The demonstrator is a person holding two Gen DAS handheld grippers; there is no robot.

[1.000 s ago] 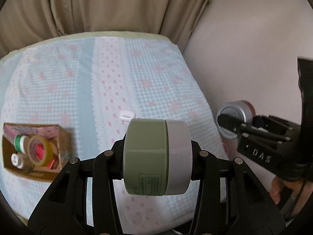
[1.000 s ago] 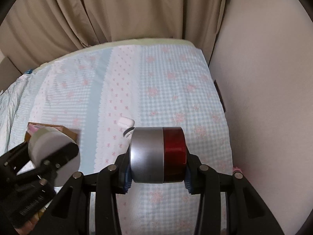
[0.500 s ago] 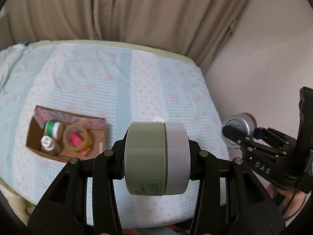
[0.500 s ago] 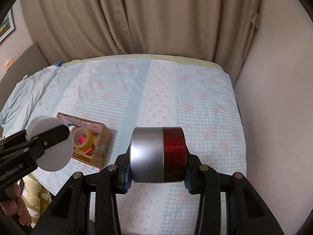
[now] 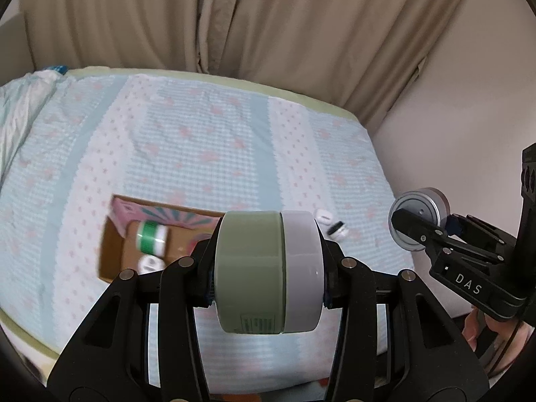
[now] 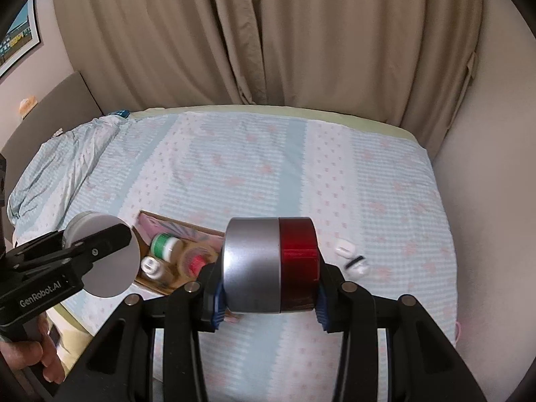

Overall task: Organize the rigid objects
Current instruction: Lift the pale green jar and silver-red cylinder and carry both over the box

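Currently logged both tools loaded and held above the bed [image 6: 385,174]. My left gripper [image 5: 269,273] had its fingers closed on a green-and-white jar [image 5: 268,273], clamped end to end with the jar lying sideways; my right gripper [image 6: 269,266] had its fingers closed the same way on a silver-and-red tin [image 6: 269,266]. The cardboard box [image 6: 157,279] sat on the bedspread near the front edge, below and left of the tin in the right wrist view, already holding a green-banded bottle [image 6: 164,246], a small white bottle [image 6: 150,266] and a roll of tape [image 6: 196,261]. A white earbud case [image 6: 345,247], with a dark piece and another white piece just beside it, lay loose on the bed to the right of the box. Risks as I judged them: both loads were smooth cylinders pinched only across their flat ends, so a tilt or a slack squeeze could let one roll out, and on a soft mattress near the edge it might run off to the floor. The box looked crowded; a jar released onto the tape or bottles could topple out or tip the light box. The two grippers also hung close together, so reaching for the box at once invited a knock. The left view was blurred, so my aim there was poor.
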